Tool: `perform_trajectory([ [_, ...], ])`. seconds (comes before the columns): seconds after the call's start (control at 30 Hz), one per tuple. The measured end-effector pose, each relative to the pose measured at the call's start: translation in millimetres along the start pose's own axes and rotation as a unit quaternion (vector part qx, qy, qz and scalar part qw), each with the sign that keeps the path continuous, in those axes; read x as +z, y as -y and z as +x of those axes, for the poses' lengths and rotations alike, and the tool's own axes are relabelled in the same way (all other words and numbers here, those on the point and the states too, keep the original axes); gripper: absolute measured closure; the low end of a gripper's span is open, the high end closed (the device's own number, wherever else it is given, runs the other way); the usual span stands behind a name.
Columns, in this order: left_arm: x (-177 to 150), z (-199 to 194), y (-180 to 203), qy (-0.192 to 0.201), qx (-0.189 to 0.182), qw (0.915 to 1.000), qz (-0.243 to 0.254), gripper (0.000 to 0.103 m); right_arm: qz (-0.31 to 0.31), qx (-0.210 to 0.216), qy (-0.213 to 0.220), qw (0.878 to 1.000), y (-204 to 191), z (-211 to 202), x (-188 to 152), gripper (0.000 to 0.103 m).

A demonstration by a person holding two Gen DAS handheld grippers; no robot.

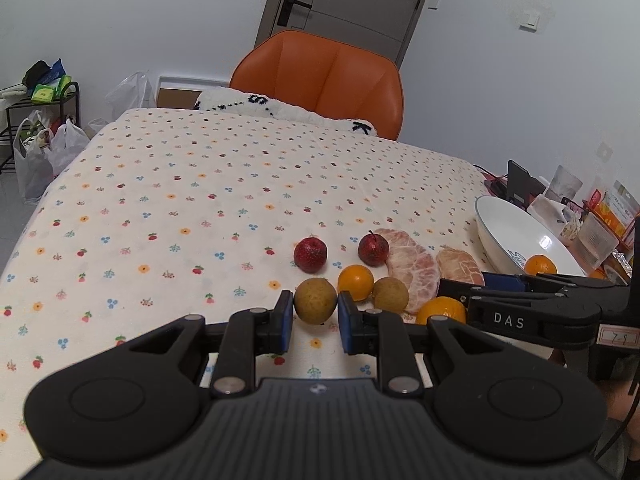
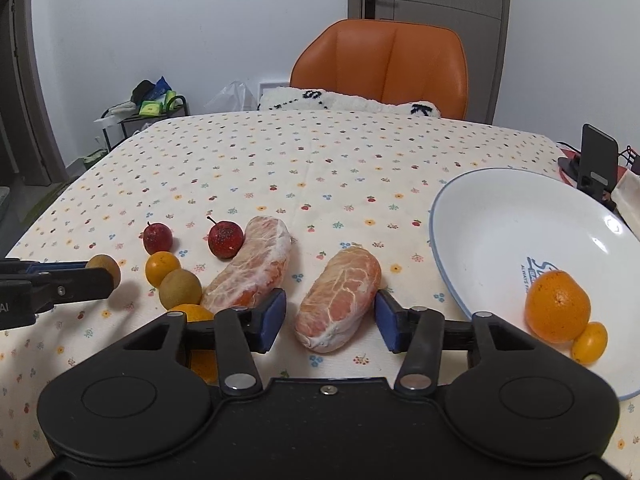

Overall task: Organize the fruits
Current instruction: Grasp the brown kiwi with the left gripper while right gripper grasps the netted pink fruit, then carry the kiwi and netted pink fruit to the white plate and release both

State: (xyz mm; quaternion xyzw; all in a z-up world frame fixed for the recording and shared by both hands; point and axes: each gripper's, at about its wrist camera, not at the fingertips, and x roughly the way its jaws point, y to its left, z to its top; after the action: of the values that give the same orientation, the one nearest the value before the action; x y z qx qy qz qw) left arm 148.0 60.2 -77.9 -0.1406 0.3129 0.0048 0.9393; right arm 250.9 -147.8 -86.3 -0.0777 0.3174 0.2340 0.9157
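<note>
Loose fruit lies on a flower-print tablecloth. My left gripper (image 1: pixel 316 320) is shut on a round brown fruit (image 1: pixel 315 300), pads touching both its sides; the right wrist view shows that fruit (image 2: pixel 105 268) at the gripper's tip. My right gripper (image 2: pixel 331 320) is open, its fingers on either side of a peeled pomelo segment (image 2: pixel 338 300). A larger pomelo segment (image 2: pixel 256 264), two small red fruits (image 2: pixel 158 238) (image 2: pixel 225 239), a second brown fruit (image 2: pixel 180 289) and two oranges (image 2: pixel 162 268) (image 2: pixel 192 314) lie between the grippers. The white plate (image 2: pixel 500 208) holds an orange (image 2: pixel 557 306) and a small yellow citrus (image 2: pixel 589 342).
An orange chair (image 2: pixel 380 64) with a fluffy white cushion (image 2: pixel 348 102) stands at the table's far edge. A phone on a stand (image 2: pixel 598 160) and packets (image 1: pixel 600 216) crowd the right side behind the plate. A rack with bags (image 1: pixel 36 128) stands on the floor at the left.
</note>
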Motion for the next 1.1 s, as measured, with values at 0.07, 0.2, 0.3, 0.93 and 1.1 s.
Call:
perform_trajectory([
  [0.07,0,-2,2,0.002,-0.001,1.0000,0.001,0.081,-0.001,0.000,-0.001,1.000,3,-2,-1,0.065],
  [0.2,1,-6,8,0.007,-0.004,1.0000,0.005,0.081,0.007,0.009,-0.003,1.000,9,-10,-5,0.068],
  [0.3,2,-8,13,0.009,-0.006,0.9999,0.009,0.081,0.023,0.025,0.003,0.999,14,-18,-8,0.068],
  [0.93,17,-5,68,0.028,-0.038,0.9977,0.049,0.081,0.071,0.010,0.071,0.995,66,-78,-3,0.068],
  [1.1,19,0,87,0.028,-0.052,0.9963,0.063,0.081,0.086,-0.007,0.079,0.993,88,-87,-7,0.068],
])
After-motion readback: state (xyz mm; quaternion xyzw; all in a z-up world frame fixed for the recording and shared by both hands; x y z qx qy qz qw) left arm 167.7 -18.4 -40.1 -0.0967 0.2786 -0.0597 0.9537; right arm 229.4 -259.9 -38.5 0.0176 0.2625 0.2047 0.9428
